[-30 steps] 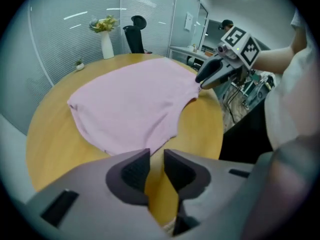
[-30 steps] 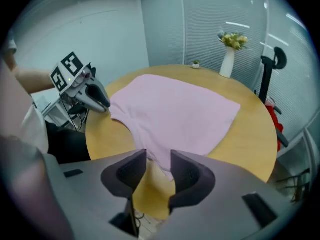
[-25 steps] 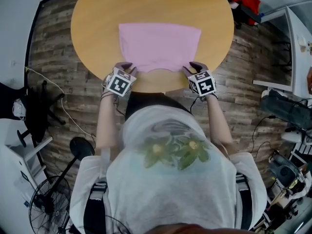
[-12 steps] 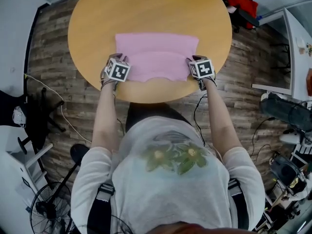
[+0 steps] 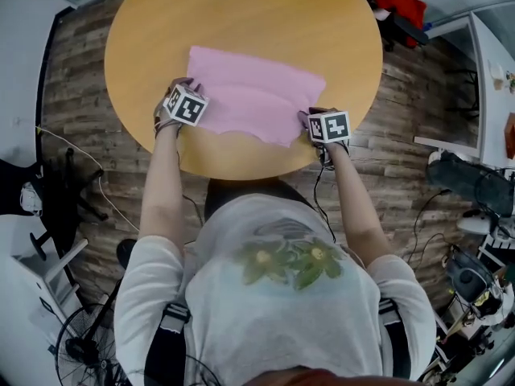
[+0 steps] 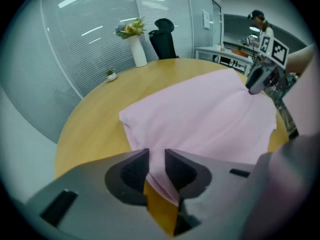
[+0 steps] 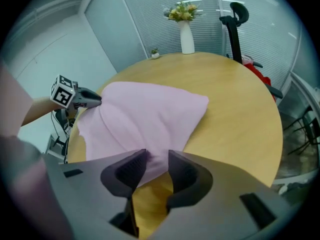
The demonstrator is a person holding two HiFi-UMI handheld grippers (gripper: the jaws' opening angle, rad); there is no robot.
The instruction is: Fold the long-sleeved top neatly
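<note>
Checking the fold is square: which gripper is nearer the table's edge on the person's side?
The right gripper, gripping the pink top by the table's rim; the left gripper, jaws opening around the top, sits farther in.

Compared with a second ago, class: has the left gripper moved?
Yes. The left gripper, its jaws opening with the pink top between them, has moved inward from the table's near edge, toward its far side.
</note>
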